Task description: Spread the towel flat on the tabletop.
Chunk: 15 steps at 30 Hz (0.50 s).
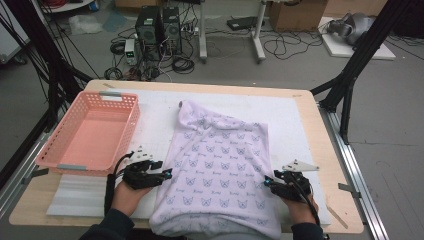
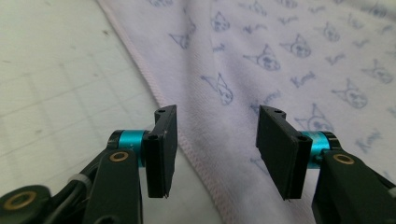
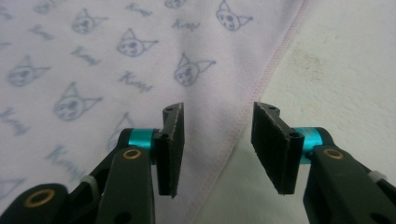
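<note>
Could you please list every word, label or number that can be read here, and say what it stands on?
"Kuromi"-like script word, repeated between the cat-face prints on the lilac cloth: too blurred to read for certain.
Pink basket: no text to be seen.
Black boxes on the floor beyond the table: any labels are too small to read.
Tongs, left and right: no markings to be seen.

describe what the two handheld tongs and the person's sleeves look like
Both tongs, left and right, are black, with flat rectangular pads, teal collars, brass-coloured pivot pins and a grey three-cornered plate on top. A black cable trails from each. The sleeves are dark.
</note>
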Available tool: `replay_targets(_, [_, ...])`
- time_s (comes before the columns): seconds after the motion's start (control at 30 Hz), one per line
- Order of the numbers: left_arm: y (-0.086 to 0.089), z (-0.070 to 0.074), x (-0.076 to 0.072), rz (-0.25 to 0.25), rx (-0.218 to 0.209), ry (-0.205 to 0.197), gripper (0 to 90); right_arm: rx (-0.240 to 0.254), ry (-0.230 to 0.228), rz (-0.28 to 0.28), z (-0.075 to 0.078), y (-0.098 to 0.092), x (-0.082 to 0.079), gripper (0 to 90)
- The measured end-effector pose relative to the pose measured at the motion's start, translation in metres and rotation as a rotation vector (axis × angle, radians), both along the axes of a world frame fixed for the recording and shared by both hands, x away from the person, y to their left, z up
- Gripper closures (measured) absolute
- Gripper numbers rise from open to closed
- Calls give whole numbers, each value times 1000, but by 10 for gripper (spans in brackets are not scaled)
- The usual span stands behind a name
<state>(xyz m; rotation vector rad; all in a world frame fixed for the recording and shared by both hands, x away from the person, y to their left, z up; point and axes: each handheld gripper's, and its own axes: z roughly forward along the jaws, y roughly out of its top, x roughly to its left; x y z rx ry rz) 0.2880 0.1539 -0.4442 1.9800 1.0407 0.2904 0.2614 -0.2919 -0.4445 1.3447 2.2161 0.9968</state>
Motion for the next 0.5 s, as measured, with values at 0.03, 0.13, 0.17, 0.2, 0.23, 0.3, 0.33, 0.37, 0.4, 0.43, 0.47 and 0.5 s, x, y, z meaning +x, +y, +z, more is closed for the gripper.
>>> replay_targets(0.03, [-6, -4, 0, -19, 34, -19, 489, -4, -1, 2, -2, 1, 1, 618])
replay_targets(0.13, [-12, -5, -10, -49, 102, -91, 775, 29, 4, 42, -1, 0, -1, 853])
replay_targets(0.17, [-11, -4, -13, -43, 101, -76, 868, 20, 6, 52, -1, 0, -2, 857])
replay_targets(0.2, [-10, -3, -16, -51, 106, -64, 875, 16, 13, 69, 0, 0, -4, 861])
replay_targets(0.23, [-8, -1, -19, -57, 103, -47, 877, 15, 29, 83, 2, -2, -8, 862])
replay_targets(0.3, [0, 3, -29, -76, 89, -39, 878, 11, 36, 120, 5, -5, -18, 862])
replay_targets(0.33, [4, 5, -35, -90, 84, -33, 878, 15, 40, 141, 6, -6, -24, 862])
replay_targets(0.37, [8, 7, -40, -104, 77, -28, 877, 20, 46, 157, 8, -8, -32, 862])
replay_targets(0.4, [12, 8, -46, -117, 68, -19, 878, 32, 55, 180, 9, -10, -39, 861])
replay_targets(0.43, [15, 10, -53, -130, 52, -11, 877, 43, 65, 195, 11, -12, -46, 861])
replay_targets(0.47, [17, 10, -60, -147, 46, -6, 877, 53, 77, 210, 12, -14, -53, 861])
replay_targets(0.5, [19, 11, -67, -167, 46, 2, 877, 60, 87, 226, 12, -16, -60, 861])
